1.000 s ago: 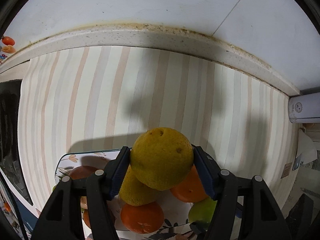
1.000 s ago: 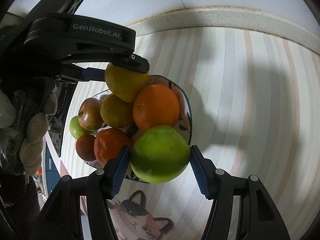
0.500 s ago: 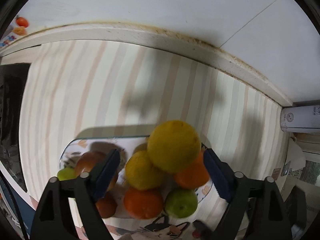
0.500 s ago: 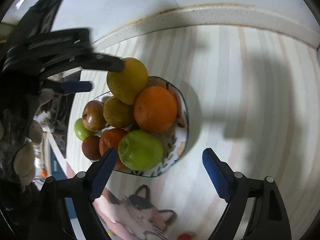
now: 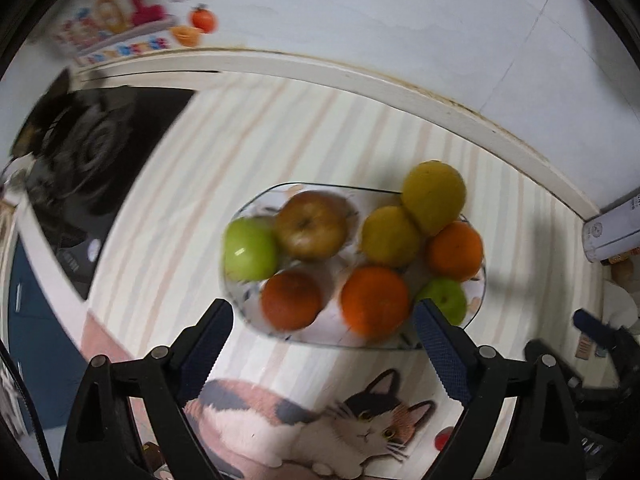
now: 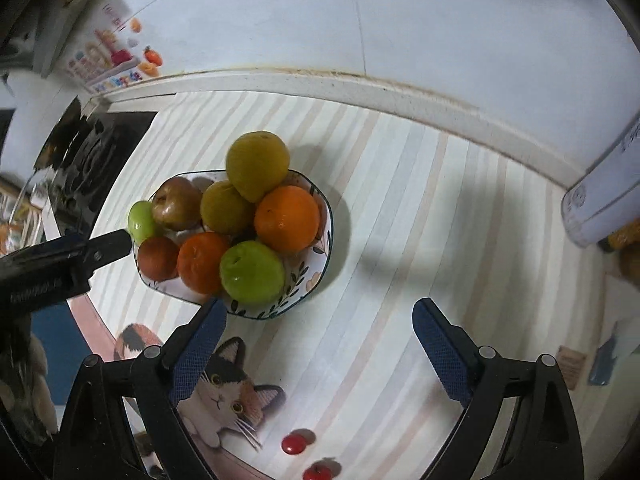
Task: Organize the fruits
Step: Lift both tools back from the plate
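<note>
Both my grippers, left [image 5: 322, 330] and right [image 6: 318, 330], are spread wide and empty, above the striped counter [image 6: 420, 208]. Eight fruits fill the plate [image 6: 320, 276]: firm, smooth, round, likely to roll, so I'd pinch one across its widest part. The yellow citrus [image 6: 258, 168] on top looks least stable.

Glossy ceramic plate [image 6: 326, 236], dimpled matt citrus [image 6: 257, 169], smooth shiny apple [image 6: 252, 273].
</note>
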The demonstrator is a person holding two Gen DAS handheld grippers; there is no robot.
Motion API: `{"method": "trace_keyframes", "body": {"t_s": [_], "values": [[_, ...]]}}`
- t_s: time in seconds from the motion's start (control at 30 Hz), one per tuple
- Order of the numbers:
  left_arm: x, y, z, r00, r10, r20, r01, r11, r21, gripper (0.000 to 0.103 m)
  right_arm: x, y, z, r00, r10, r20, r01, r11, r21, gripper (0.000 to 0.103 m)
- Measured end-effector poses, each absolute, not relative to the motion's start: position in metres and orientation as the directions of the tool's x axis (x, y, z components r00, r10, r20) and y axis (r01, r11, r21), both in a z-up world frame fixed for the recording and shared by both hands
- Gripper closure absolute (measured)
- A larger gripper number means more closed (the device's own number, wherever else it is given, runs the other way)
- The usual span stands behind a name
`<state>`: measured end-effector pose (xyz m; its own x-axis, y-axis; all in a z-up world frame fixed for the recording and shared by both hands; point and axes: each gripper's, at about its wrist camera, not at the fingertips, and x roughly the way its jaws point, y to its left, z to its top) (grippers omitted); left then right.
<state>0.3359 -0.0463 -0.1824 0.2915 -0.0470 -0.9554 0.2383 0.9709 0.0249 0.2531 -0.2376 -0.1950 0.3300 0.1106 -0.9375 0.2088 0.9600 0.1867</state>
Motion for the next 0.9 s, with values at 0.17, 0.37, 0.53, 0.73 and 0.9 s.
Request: {"method": "trace_keyframes", "body": {"t_s": [0.17, 0.37, 0.53, 0.73, 0.9], "values": [[0.307, -0.029, -0.163, 0.370, -0.039, -0.928, 0.172, 0.985, 0.027, 0.011, 0.238, -0.227, -0.172, 0.365, 0.082, -0.927, 0.164, 0.975, 0.151, 0.007], [0.265, -0.025, -0.125, 0.457, -0.055, -0.888, 0.165, 0.986, 0.024, 0.011, 0.214, -0.223, -0.129, 0.426, 0.070, -0.902, 0.122, 0.983, 0.134, 0.007], [0.234, -0.026, -0.099, 0.491, -0.104, -0.865, 0.181, 0.983, -0.015, 0.011, 0.184, -0.220, -0.094, 0.474, 0.071, -0.878, 0.101, 0.986, 0.135, 0.007], [0.197, -0.030, -0.059, 0.565, -0.127, -0.816, 0.200, 0.980, -0.014, 0.011, 0.151, -0.219, -0.056, 0.529, 0.065, -0.846, 0.081, 0.989, 0.127, 0.007], [0.173, -0.027, -0.036, 0.587, -0.150, -0.795, 0.208, 0.978, -0.031, 0.011, 0.125, -0.222, -0.024, 0.572, 0.071, -0.817, 0.071, 0.988, 0.136, 0.007]]}}
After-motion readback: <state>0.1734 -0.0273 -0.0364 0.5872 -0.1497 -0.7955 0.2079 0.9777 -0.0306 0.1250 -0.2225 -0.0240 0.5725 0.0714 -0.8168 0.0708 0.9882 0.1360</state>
